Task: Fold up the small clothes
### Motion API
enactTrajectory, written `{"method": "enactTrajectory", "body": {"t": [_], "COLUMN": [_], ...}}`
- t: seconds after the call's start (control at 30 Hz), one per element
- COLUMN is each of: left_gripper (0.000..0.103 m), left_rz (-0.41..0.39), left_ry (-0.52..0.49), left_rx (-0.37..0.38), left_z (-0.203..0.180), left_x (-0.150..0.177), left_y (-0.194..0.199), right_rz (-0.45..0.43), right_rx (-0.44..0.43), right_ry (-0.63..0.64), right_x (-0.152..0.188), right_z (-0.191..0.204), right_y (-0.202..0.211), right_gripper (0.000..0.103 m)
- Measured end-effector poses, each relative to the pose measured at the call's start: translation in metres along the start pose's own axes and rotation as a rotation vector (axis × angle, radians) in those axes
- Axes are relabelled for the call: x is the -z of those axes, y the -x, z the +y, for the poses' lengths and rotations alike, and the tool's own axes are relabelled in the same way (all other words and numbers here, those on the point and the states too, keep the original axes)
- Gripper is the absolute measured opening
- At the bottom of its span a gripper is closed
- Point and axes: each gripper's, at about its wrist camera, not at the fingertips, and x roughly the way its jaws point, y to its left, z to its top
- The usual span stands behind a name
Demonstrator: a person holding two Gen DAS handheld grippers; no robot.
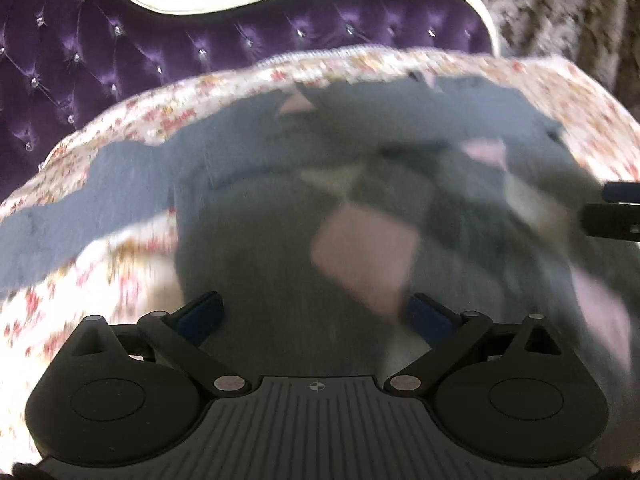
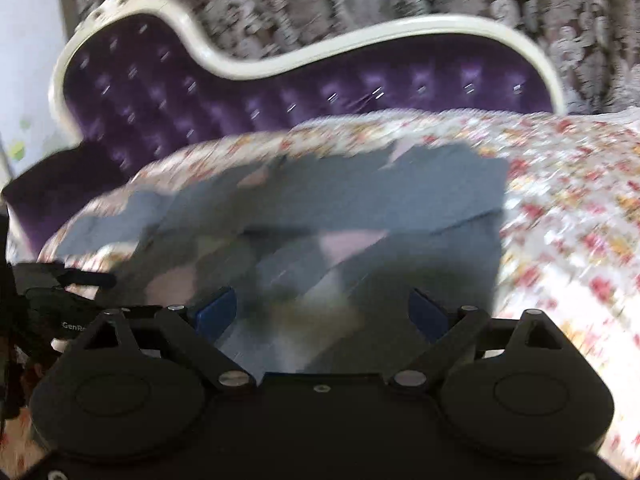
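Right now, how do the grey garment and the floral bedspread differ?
Colour: the garment is grey-blue with pink patches; the bedspread is white with small red and yellow flowers.
Extent: the garment covers only part of the bed; the bedspread runs out past it on both sides.
Layer: the garment lies on top, rumpled and partly folded over; the bedspread lies underneath.
Shared: both are soft fabric, blurred by motion.

"GenRo", cut off, on left gripper.

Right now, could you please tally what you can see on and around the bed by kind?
Grey garment with pink patches: 1
Floral bedspread: 1
Purple tufted headboard with white frame: 1
Black claws: 2
Total: 5
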Motion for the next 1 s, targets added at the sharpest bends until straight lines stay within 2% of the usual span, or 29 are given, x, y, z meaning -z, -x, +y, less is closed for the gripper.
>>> {"method": "enactTrajectory", "body": {"t": [0.07,0.2,0.27,0.33,0.47,0.5,0.6,0.67,0.83,1.0], "left_gripper": [0.101,0.101,0.102,0.101,0.097,0.092,0.093,0.093,0.093,0.093], "left_rz": [0.010,0.020,0.009,-0.001,-0.039,-0.062,-0.141,-0.166,-0.190,-0.216], "left_ry": [0.003,0.084,0.087,0.099,0.198,0.221,0.301,0.356,0.462,0.627], "left_rx": [0.011,0.052,0.047,0.050,0.068,0.058,0.005,-0.026,-0.104,-0.171], "left_z": [-0.001,0.010,0.012,0.016,0.033,0.039,0.066,0.087,0.148,0.214], "left_x": [0.015,0.039,0.048,0.054,0.052,0.051,0.041,0.032,0.017,0.014], "left_y": [0.007,0.025,0.031,0.037,0.047,0.051,0.058,0.056,0.044,0.034], "right_rz": [0.047,0.159,0.157,0.165,0.166,0.139,0.055,0.019,0.022,0.026], "right_rx": [0.005,0.029,0.059,0.050,0.060,0.054,0.028,-0.009,-0.085,-0.137], "right_ry": [0.052,0.117,0.172,0.163,0.148,0.136,0.107,0.086,0.064,0.068], "right_x": [0.014,0.041,0.055,0.061,0.052,0.050,0.040,0.036,0.034,0.030], "right_z": [0.011,0.018,0.023,0.023,0.026,0.027,0.035,0.042,0.065,0.078], "right_y": [0.002,0.005,0.014,0.024,0.029,0.031,0.033,0.030,0.010,-0.001], "right_gripper": [0.094,0.094,0.097,0.099,0.098,0.098,0.099,0.099,0.099,0.099]}}
